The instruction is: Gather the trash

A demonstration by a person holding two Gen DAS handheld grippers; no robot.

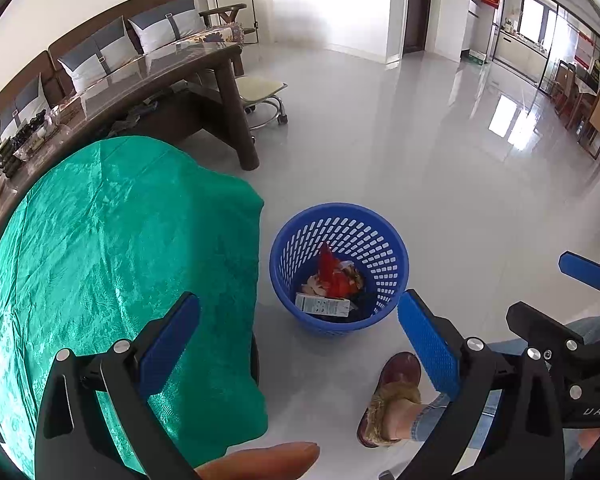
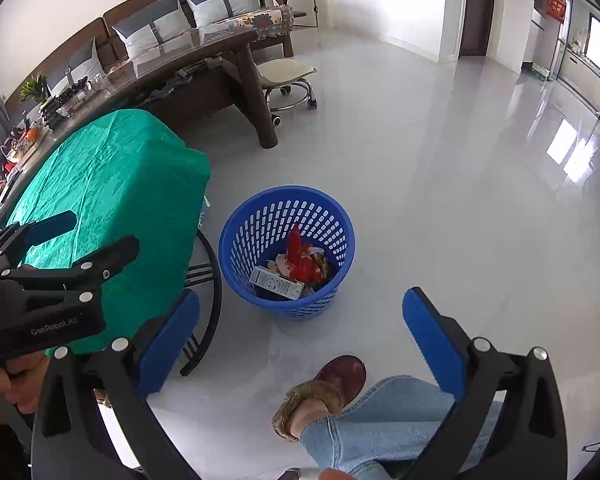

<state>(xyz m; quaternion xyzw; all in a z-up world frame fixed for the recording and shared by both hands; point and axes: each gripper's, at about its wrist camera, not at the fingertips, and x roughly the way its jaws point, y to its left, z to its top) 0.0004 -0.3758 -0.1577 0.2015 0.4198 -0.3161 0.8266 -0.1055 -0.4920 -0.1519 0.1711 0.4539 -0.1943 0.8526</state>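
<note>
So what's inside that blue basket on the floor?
The blue basket holds a red wrapper, a white carton lying flat, and pale scraps like peelings. Anything beneath that pile at the bottom is covered, so I can't tell.

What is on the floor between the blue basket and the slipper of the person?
Nothing: in both wrist views only bare, glossy grey floor separates the blue basket from the slipper.

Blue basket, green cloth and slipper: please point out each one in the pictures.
Blue basket [image 1: 396, 258]: left wrist view, on its inner wall.
Green cloth [image 2: 112, 176]: right wrist view, on its flat top.
Slipper [image 2: 342, 370]: right wrist view, on its toe.
</note>
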